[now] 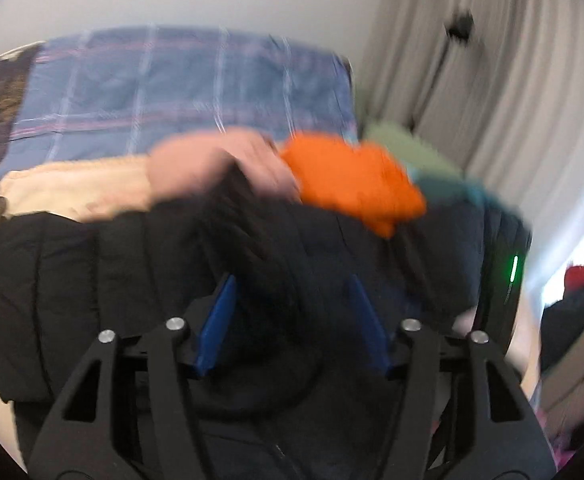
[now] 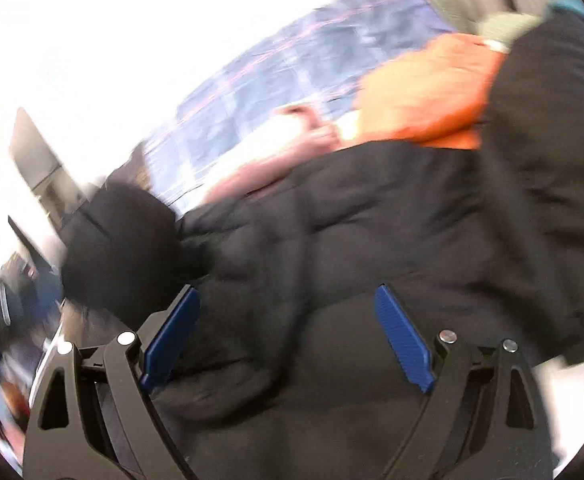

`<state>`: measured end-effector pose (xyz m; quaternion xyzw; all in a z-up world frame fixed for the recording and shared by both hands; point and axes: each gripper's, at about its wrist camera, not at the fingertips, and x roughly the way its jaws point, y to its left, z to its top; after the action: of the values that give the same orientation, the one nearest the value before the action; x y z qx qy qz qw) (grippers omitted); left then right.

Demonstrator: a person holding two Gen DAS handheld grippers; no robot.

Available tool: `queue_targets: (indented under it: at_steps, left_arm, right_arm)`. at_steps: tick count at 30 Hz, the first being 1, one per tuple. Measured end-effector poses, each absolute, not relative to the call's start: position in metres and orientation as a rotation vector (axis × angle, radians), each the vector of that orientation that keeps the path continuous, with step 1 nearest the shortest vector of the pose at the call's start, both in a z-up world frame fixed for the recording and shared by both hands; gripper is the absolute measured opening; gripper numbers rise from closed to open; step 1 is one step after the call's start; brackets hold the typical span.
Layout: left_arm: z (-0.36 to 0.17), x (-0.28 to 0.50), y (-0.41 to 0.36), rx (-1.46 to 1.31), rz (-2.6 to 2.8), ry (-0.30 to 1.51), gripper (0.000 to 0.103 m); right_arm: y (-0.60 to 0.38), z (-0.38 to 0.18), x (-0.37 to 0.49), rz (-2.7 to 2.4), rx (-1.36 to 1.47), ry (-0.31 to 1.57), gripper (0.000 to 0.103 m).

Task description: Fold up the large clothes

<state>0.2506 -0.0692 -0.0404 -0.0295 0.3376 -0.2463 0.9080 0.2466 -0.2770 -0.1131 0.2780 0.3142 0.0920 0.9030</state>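
Note:
A black puffer jacket (image 1: 92,280) lies spread over the bed and fills the lower half of the blurred left wrist view. My left gripper (image 1: 292,292) hovers over it, blue pads apart, with a dark fold of the jacket rising between them but not pinched. In the right wrist view the same jacket (image 2: 371,220) spreads under my right gripper (image 2: 286,294), whose jaws stand wide open over the quilted fabric. A rounded black part of the jacket (image 2: 120,248) bulges at the left. A hand (image 1: 212,160) with a cream sleeve reaches across the jacket's far edge.
An orange garment (image 1: 351,184) and green clothes (image 1: 403,144) lie beyond the jacket on a blue plaid bed cover (image 1: 192,80). Pale curtains (image 1: 491,80) hang at the right. A black device with a green light (image 1: 511,272) sits at the jacket's right edge. The orange garment (image 2: 423,92) also shows upper right.

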Motion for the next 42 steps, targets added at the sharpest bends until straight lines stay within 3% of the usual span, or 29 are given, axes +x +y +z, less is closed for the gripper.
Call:
queue_targets:
  at_steps: [4,10,12,13,15,18,23,27,31,35,37,39,42]
  left_arm:
    - [-0.069,0.238,-0.089,0.058,-0.49,0.739,0.072]
    - [-0.073,0.233,-0.056,0.041,-0.411,0.746,0.073]
    - [-0.074,0.236,-0.04,0.007,-0.371,0.746,0.071]
    - [-0.074,0.241,-0.034,-0.012,-0.355,0.744,0.064]
    - [-0.073,0.25,-0.029,-0.05,-0.335,0.734,0.039]
    - [-0.073,0.266,-0.038,-0.066,-0.344,0.698,0.036]
    - [-0.139,0.304,-0.067,-0.028,-0.327,0.848,0.039]
    - [-0.144,0.303,-0.058,-0.103,-0.379,0.819,0.043]
    - [-0.146,0.302,-0.05,-0.169,-0.436,0.801,0.052]
    - [-0.144,0.295,-0.056,-0.153,-0.466,0.771,0.068]
    - [-0.14,0.289,-0.061,-0.128,-0.456,0.739,0.071]
    - [-0.133,0.281,-0.061,-0.132,-0.464,0.691,0.074]
    - [-0.125,0.271,-0.055,-0.167,-0.471,0.628,0.074]
  right_arm:
    - [-0.305,-0.127,0.249,0.221,0.742,0.697,0.09]
    - [-0.281,-0.116,0.245,0.21,0.613,0.668,0.09]
    - [-0.279,-0.115,0.241,0.186,0.582,0.647,0.081]
    - [-0.28,-0.114,0.243,0.182,0.58,0.644,0.079]
    - [-0.282,-0.115,0.241,0.172,0.588,0.645,0.067]
    - [-0.285,-0.121,0.242,0.151,0.597,0.662,0.059]
    - [-0.294,-0.11,0.231,0.145,0.61,0.638,0.058]
    - [-0.349,-0.084,0.188,0.166,0.648,0.548,0.058]
    - [-0.447,-0.072,0.144,-0.06,0.688,0.462,0.059]
    - [-0.544,-0.091,0.104,-0.259,0.901,0.401,0.059]
    - [-0.589,-0.109,0.084,-0.345,1.034,0.36,0.062]
    - [-0.615,-0.121,0.077,-0.385,1.093,0.351,0.076]
    - [-0.645,-0.144,0.077,-0.392,1.186,0.338,0.079]
